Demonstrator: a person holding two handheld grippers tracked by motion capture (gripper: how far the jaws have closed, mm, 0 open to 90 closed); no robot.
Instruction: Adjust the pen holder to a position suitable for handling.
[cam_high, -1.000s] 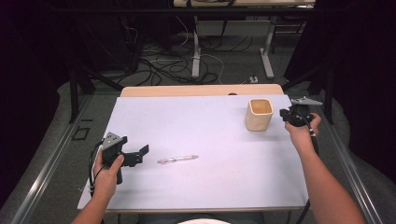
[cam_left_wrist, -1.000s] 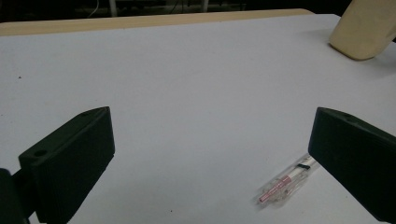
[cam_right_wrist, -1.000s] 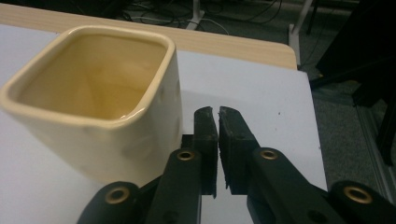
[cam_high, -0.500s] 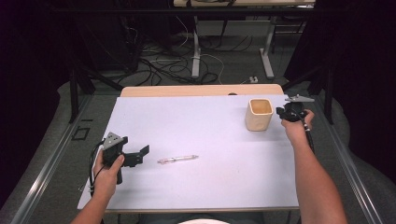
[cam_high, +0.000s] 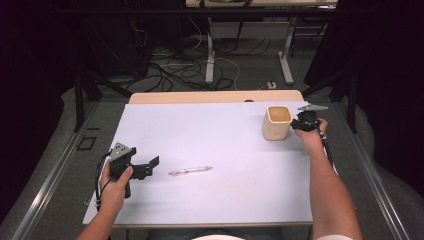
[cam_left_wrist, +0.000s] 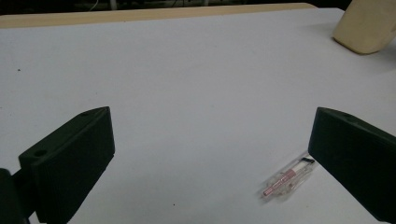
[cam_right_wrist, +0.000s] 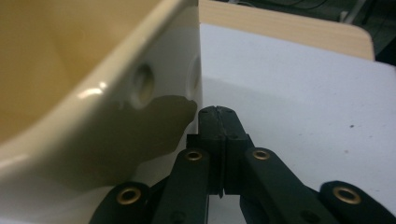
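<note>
Left gripper (cam_high: 150, 167): black, blocky jaws, grey three-cornered plate, black cable. Right gripper (cam_right_wrist: 219, 116): black, brass-ringed rivets on linkage, grey plate, black cable. White sleeve (cam_high: 330, 237) edge, bare forearms

No readable text, label, brand, number or sign appeared on anything in the pictures; every surface looked unmarked.

Cup (cam_right_wrist: 93, 70): glossy cream ceramic w/ smooth glaze. Pen (cam_left_wrist: 287, 178): clear plastic. Table (cam_high: 210, 125): matt white top, wood edge.
</note>
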